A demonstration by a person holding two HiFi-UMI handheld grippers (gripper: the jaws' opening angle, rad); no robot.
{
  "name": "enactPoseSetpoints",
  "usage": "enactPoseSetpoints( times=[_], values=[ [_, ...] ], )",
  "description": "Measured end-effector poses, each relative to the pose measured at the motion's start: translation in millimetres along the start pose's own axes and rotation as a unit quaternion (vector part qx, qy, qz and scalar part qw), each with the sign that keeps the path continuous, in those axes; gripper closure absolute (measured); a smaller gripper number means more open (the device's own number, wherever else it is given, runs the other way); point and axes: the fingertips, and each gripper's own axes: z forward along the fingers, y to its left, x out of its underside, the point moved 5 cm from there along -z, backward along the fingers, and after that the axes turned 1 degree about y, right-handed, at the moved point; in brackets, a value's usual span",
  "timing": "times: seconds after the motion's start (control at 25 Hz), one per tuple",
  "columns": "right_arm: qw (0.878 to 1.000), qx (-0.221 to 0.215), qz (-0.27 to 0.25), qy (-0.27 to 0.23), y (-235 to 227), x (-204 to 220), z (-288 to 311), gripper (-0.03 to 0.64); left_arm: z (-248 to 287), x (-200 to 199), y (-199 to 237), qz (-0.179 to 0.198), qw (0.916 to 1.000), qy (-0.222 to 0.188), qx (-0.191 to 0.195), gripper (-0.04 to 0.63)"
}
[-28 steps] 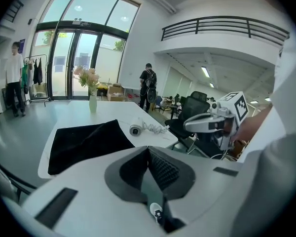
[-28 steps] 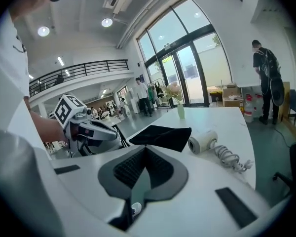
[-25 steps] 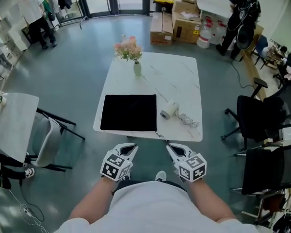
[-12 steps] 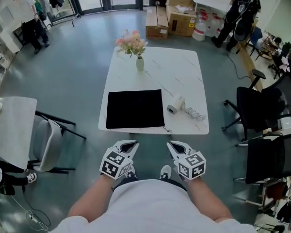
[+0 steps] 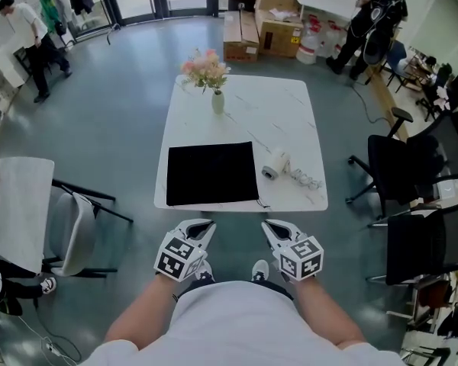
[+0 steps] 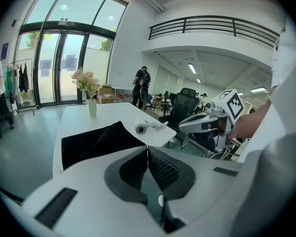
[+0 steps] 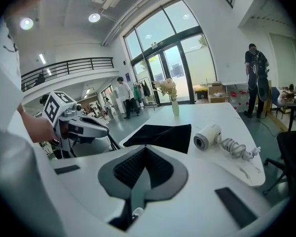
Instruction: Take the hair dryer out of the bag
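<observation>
No words or numbers can be read. The cubes [image 5: 177, 256] on the left tongs [image 5: 201, 226] and right tongs [image 5: 272, 226] carry only black-and-white square patterns; print on the cardboard boxes [image 5: 269, 30] is too small.

a white marble-patterned table [image 5: 290, 113] stands on a grey-green floor [image 5: 122, 128]. near its far edge a small pale vase [image 5: 217, 102] holds pink flowers [image 5: 204, 69]. cardboard boxes [image 5: 279, 27] are stacked beyond the table, a person in black [image 5: 372, 14] near them. black office chairs [image 5: 401, 172] stand at the right, and a person in a white shirt [image 5: 27, 30] is at far left.
</observation>
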Motion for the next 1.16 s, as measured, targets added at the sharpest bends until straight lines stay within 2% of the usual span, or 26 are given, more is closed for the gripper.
enactPoseSetpoints(
  times=[1.16],
  values=[
    [1.000, -0.005, 0.003, 0.008, -5.1, 5.1, -0.9, 0.601, 3.9, -6.8, 1.0, 0.000, 1.0000, -0.006, -0.001, 0.578]
  ],
)
